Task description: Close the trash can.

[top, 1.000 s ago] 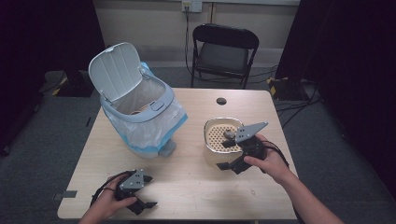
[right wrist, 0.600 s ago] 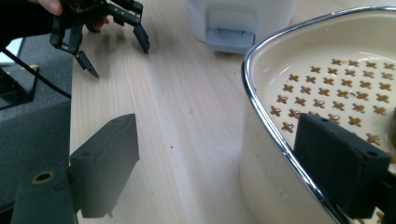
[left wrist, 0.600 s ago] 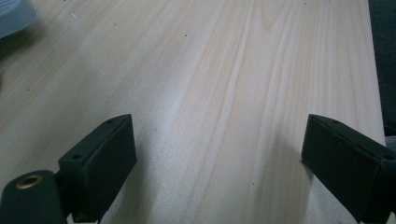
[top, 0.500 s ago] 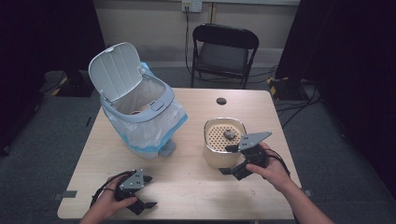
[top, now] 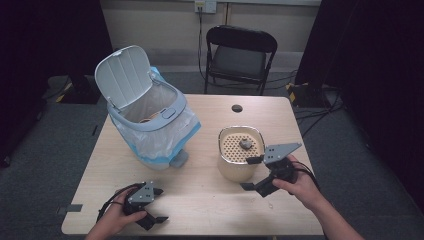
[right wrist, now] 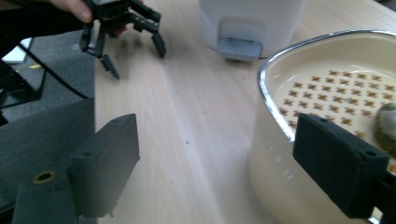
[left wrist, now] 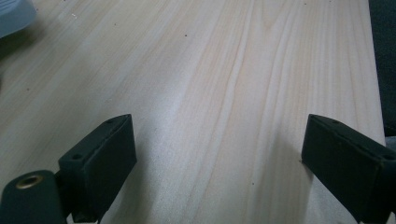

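Right gripper (top: 252, 173) held at the near right side of the cream, round-cornered pot with a perforated insert (top: 240, 151), jaws spread wide with nothing between them, one jaw at the pot's rim and the other lower down by its wall (in the right gripper view, the far jaw overlapping the pot's metal-edged rim (right wrist: 327, 84), the near jaw over bare wood). Inside the pot, resting on the holed insert toward its right part, a small dark grey lump (top: 245, 144), seen again at the right edge of the right gripper view (right wrist: 386, 126) just behind the far jaw, untouched. Left gripper (top: 157, 205) resting low on the pale wooden table (top: 210, 195) near its front left edge, gripped by a hand (top: 116, 220), jaws likewise released and wide apart over bare grain, holding nothing; seen from the other side as well (right wrist: 135, 44), well apart from the pot. Behind it, a grey lidded waste bin lined with a pale blue plastic bag (top: 150, 125), lid up, tilted toward the table's left rear, its foot pedal (top: 178, 161) pointing toward the pot. Small black disc (top: 237, 108) near the far edge, black folding chair (top: 239, 55) beyond
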`<state>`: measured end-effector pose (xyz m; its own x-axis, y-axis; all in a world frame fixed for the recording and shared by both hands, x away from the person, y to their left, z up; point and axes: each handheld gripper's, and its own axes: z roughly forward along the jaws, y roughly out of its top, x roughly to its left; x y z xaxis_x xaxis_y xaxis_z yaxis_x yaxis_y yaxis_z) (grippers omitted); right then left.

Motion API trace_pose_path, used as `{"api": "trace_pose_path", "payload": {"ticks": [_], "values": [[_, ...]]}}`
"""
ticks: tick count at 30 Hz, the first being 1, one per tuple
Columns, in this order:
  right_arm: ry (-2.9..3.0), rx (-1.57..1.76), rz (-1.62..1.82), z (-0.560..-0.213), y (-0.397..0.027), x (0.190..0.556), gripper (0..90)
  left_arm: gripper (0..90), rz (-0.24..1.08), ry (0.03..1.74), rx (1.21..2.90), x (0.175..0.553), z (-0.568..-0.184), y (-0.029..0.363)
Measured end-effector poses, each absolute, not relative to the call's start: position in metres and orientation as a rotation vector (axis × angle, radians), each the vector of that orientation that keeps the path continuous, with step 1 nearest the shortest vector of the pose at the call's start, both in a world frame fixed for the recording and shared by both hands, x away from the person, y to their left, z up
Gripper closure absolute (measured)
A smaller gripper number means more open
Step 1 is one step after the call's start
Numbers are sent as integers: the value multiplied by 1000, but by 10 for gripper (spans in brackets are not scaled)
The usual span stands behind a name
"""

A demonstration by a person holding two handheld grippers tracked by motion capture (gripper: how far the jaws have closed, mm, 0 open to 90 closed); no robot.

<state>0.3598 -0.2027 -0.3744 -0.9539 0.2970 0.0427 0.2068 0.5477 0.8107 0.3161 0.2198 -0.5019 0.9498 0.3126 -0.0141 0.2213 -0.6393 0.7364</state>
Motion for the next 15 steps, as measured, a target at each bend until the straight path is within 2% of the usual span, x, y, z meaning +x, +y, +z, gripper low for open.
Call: {"api": "trace_pose_path", "payload": {"ticks": [5,15], "values": [[2705,417,1385,-382,-204,349,143,94,145,374,2287,316,-502,220],[2773,466,1391,-434,-210,342,143,94,146,377,2287,316,-502,220]]}}
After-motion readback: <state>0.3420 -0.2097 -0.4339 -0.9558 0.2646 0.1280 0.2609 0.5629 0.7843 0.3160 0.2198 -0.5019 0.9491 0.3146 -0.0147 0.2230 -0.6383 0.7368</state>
